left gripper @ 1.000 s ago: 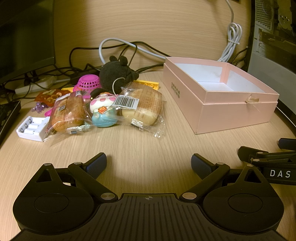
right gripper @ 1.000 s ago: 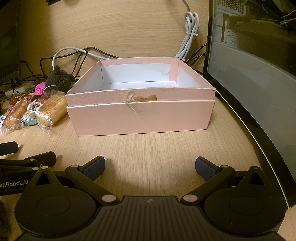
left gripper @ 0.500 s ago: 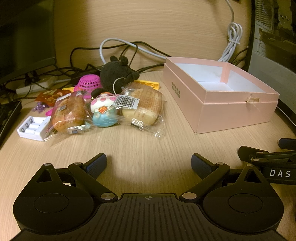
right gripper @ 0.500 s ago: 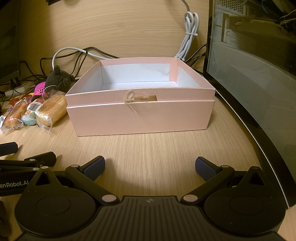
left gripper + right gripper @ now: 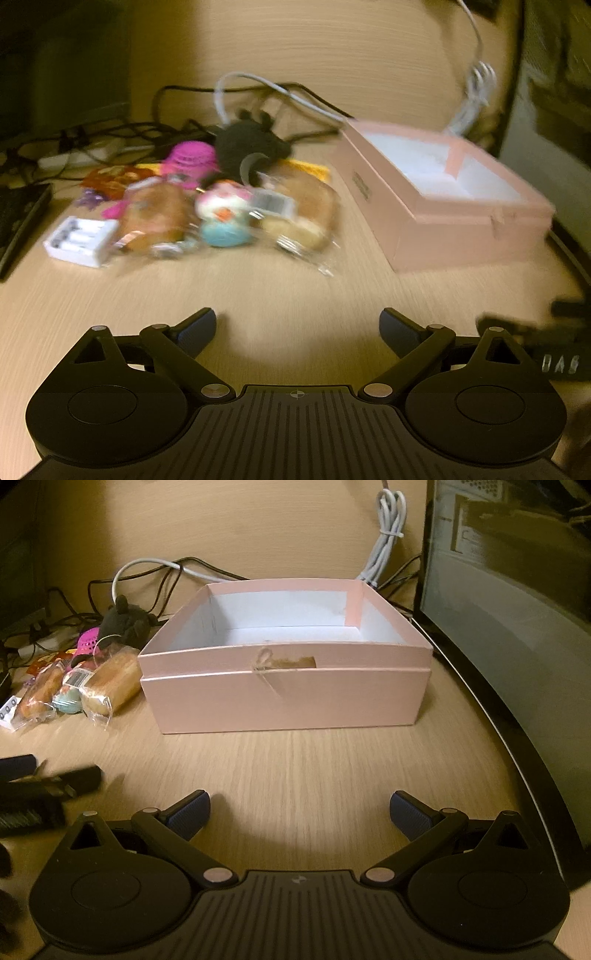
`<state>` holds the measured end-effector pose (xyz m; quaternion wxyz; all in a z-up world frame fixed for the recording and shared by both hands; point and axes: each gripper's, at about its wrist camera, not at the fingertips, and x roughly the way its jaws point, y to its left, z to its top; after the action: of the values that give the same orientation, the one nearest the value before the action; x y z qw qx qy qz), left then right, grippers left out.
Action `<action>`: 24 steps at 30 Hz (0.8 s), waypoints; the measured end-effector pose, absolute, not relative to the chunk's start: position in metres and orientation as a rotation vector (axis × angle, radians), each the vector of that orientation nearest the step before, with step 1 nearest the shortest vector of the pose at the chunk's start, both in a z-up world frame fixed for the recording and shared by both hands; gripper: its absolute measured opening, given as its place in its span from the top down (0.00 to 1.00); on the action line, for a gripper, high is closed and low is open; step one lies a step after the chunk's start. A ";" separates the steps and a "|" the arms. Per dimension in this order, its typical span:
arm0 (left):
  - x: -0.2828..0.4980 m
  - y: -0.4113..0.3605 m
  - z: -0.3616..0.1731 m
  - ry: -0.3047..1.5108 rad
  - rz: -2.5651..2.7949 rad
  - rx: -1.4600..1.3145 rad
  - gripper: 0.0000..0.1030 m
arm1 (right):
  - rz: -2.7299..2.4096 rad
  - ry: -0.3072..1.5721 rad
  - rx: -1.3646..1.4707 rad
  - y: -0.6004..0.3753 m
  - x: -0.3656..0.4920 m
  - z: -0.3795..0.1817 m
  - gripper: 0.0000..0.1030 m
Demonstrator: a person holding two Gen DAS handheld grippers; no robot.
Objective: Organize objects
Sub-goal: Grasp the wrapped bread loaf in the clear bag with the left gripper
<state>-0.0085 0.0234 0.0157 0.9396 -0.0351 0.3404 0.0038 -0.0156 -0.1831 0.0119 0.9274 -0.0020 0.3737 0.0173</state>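
Note:
An open, empty pink box stands on the wooden desk; it also shows in the left wrist view. Left of it lies a pile: two wrapped breads, a blue and pink toy, a black plush, a pink mesh ball and a white battery holder. My left gripper is open and empty, short of the pile. My right gripper is open and empty in front of the box.
Cables run along the wooden back wall. A dark monitor stands at the right. A white cable bundle hangs behind the box. A keyboard edge lies at far left.
Both grippers have lifted and shifted; the left wrist view is now motion-blurred. The right view looks more down into the box. Both stay open and empty.

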 end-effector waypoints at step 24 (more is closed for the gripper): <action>0.105 0.106 0.022 0.805 0.095 0.017 0.19 | -0.014 0.775 0.018 -0.178 -0.018 0.010 0.00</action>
<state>0.1051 0.1055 0.0221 0.9189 0.0082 0.3916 0.0461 -0.0177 -0.1784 0.0099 0.9259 0.0088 0.3777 -0.0068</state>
